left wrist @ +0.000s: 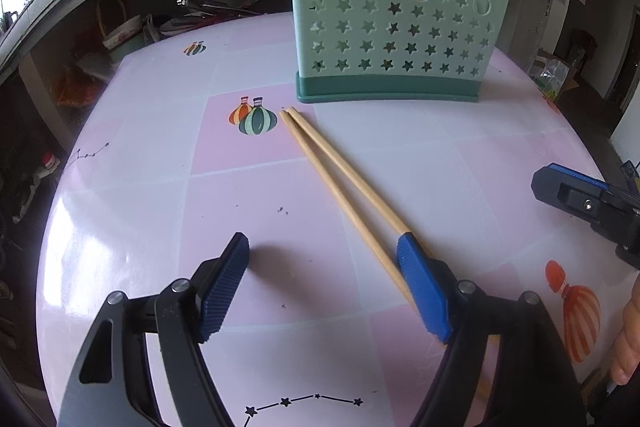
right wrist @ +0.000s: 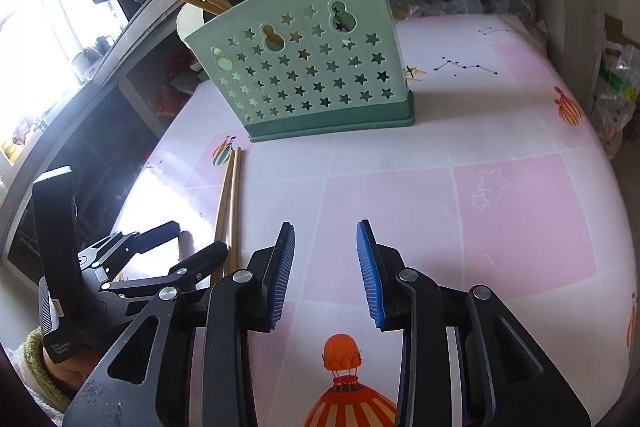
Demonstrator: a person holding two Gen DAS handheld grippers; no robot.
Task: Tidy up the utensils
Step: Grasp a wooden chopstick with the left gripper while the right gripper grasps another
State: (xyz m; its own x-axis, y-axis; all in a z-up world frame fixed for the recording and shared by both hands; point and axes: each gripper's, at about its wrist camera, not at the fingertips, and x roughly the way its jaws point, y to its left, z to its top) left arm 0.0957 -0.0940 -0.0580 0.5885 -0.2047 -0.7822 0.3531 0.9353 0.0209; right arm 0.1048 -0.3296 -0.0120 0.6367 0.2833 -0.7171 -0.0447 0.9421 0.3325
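Wooden chopsticks (left wrist: 340, 187) lie loose on my bench (left wrist: 140, 195), tips near the green holder (left wrist: 400, 27), so they need collecting. My left gripper (left wrist: 324, 247) is spread wide, one finger over their near ends. My right gripper (right wrist: 326, 259), part-spread and empty, hangs over bare cloth beside them.
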